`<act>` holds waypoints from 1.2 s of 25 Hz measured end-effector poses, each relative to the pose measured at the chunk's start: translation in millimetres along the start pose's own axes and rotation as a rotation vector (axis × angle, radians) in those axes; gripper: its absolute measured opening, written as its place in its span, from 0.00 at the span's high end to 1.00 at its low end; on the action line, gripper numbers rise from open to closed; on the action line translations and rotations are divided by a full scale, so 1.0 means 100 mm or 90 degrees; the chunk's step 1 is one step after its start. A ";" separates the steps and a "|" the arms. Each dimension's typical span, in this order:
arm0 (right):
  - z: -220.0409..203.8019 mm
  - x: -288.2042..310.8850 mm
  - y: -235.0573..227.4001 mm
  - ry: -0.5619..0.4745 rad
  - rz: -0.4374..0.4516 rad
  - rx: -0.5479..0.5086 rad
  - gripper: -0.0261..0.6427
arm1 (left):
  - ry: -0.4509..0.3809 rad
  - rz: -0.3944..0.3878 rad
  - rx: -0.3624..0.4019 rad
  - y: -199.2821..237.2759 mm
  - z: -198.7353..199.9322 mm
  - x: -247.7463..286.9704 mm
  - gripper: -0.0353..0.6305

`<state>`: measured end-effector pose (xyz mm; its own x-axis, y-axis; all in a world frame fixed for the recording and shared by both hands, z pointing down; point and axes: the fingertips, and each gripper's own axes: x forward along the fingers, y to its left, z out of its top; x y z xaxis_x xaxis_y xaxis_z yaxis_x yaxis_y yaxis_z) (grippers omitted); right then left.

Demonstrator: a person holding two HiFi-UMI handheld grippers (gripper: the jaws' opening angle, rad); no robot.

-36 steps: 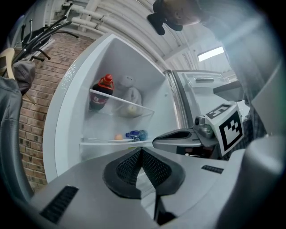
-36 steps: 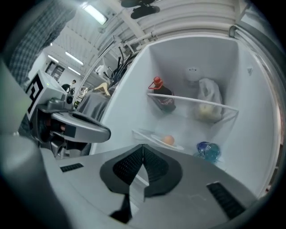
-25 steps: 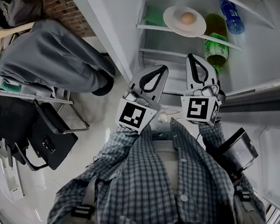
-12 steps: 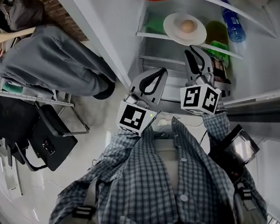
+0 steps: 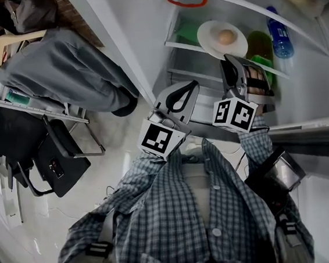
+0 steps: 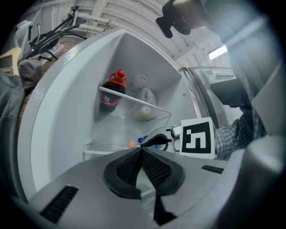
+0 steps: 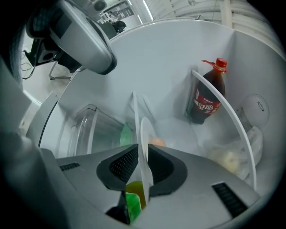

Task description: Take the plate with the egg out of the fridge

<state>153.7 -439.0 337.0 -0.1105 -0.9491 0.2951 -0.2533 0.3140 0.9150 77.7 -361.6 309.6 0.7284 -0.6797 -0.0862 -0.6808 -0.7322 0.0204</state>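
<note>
A white plate [image 5: 210, 35] with a brown egg [image 5: 226, 36] rests on a glass shelf inside the open fridge. My right gripper [image 5: 231, 61] is rolled on its side at the plate's near rim. In the right gripper view the plate [image 7: 145, 134] runs edge-on between the jaws of that gripper [image 7: 143, 147], both pads lie against the rim, and the egg [image 7: 157, 142] shows just beyond. My left gripper [image 5: 190, 85] hangs shut and empty in front of the fridge, lower left of the plate. From the left gripper [image 6: 140, 150] the egg [image 6: 131, 143] is far off.
A green bottle [image 5: 259, 59] and a blue-capped bottle [image 5: 276, 28] lie right of the plate. A cola bottle [image 7: 206, 96] stands on the shelf above, beside a bag of food [image 7: 228, 159]. A person in grey [image 5: 58, 69] sits at left by a black chair [image 5: 56, 157].
My right gripper has moved forward to the plate's rim and rolled onto its side. The left gripper has barely moved.
</note>
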 end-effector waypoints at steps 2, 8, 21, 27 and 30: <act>0.01 0.00 0.01 0.005 0.000 -0.009 0.86 | -0.002 0.002 -0.009 0.01 0.01 -0.01 0.94; 0.02 -0.01 -0.02 0.014 -0.018 -0.047 0.92 | 0.002 -0.011 -0.022 -0.02 -0.03 0.02 0.94; -0.03 -0.13 0.02 0.020 -0.027 -0.050 0.92 | 0.004 -0.038 -0.053 -0.09 -0.12 0.17 0.94; -0.08 -0.19 0.06 0.021 -0.036 -0.049 0.92 | -0.010 -0.052 -0.065 -0.13 -0.09 0.27 0.94; -0.08 -0.21 0.06 0.025 -0.037 -0.047 0.92 | -0.019 -0.082 -0.114 -0.16 -0.08 0.33 0.94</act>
<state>162.6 -417.6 338.9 -0.0588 -0.9666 0.2496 -0.1859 0.2562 0.9486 113.5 -372.3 314.8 0.8039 -0.5806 -0.1288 -0.5562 -0.8106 0.1832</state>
